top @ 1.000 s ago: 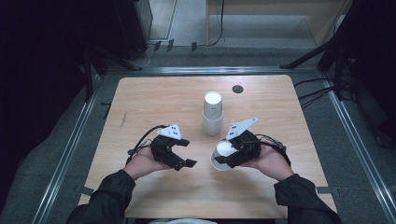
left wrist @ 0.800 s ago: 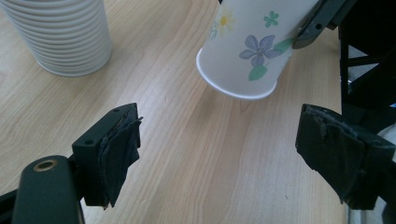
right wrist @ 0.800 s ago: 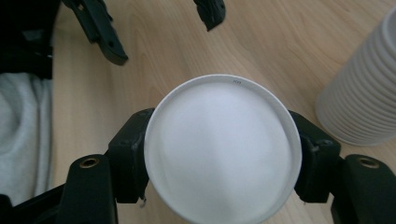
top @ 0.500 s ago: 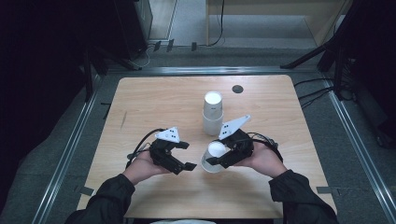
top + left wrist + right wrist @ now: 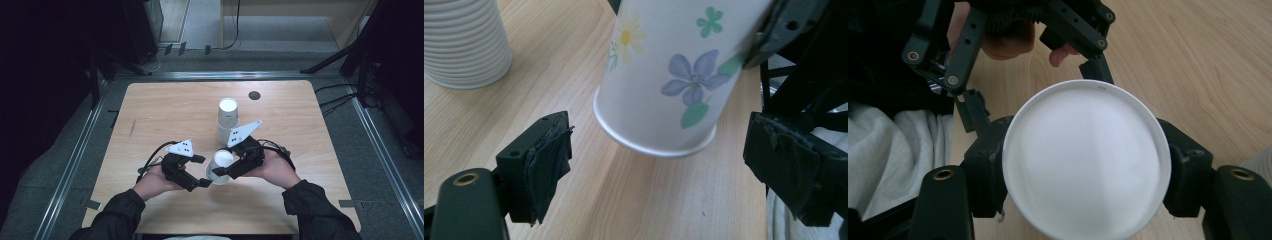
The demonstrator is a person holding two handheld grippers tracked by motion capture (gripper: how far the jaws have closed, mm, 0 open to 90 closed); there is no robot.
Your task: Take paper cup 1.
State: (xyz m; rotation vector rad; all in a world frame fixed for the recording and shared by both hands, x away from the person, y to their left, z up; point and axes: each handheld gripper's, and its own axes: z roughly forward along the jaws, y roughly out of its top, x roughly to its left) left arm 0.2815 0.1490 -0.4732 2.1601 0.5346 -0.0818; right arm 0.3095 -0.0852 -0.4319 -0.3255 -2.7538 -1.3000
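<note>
Since the earlier frames, the right gripper (image 5: 223, 173) has carried the flowered paper cup (image 5: 219, 166) away from the stack of paper cups (image 5: 227, 119) and toward the left gripper (image 5: 199, 172), and the left gripper's jaws have just been opening, with nothing pinched between them.

The right gripper clamps the cup across its upper wall, one pad on each side just under the rim, as the right gripper view (image 5: 1085, 175) shows; the white mouth of the cup (image 5: 1085, 162) sits between the two pads and faces that camera. Held that way the cup hangs tilted, clear of the wooden table (image 5: 165, 110), which looks like a one-handed carry after pulling a single cup off the stack.

In the left gripper view the left gripper's (image 5: 674, 172) pads stand wide apart. The cup's base (image 5: 659, 135) hangs just beyond and between those fingertips, nearer the right-hand pad (image 5: 791, 170) than the left-hand one (image 5: 546, 160), touching neither. The spread jaws seem ready to take the base or steady it. The stack (image 5: 464, 42) stands well off beyond the left-hand pad.
</note>
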